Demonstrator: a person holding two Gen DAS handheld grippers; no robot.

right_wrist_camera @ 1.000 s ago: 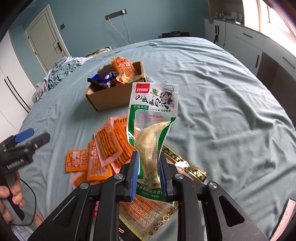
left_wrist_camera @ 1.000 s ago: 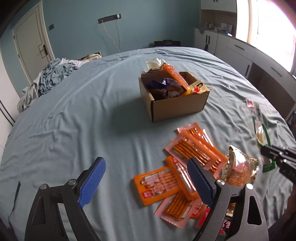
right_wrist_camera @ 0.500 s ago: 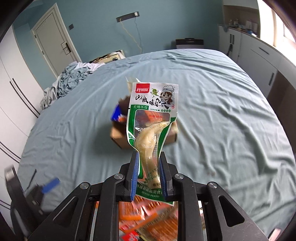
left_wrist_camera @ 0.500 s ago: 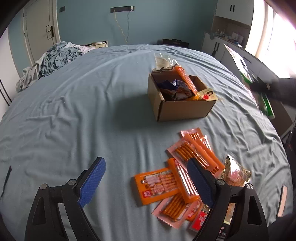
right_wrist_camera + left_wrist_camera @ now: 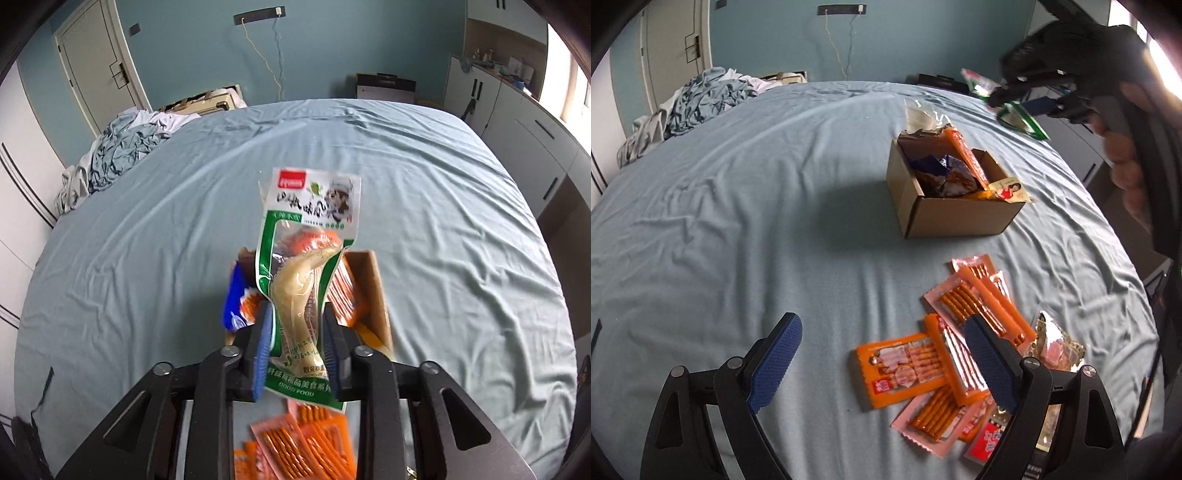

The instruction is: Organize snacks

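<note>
Blue-grey sheet covers the bed [image 5: 738, 206] in a teal-walled room.
Left tongs [image 5: 882, 365] gape empty near the orange packets [image 5: 942, 354]; right tongs [image 5: 297, 347] clamp the green snack pouch [image 5: 308, 258] above the cardboard box [image 5: 953, 218].

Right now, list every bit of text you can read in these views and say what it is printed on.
"GOOD FOOD": bottom edge of the green pouch in the right gripper.
Chinese lettering and the red brand tag on that pouch: blurred, unreadable.
Orange packs on the bed: print too small to read.
Card at the box corner: a picture, no legible words.
</note>
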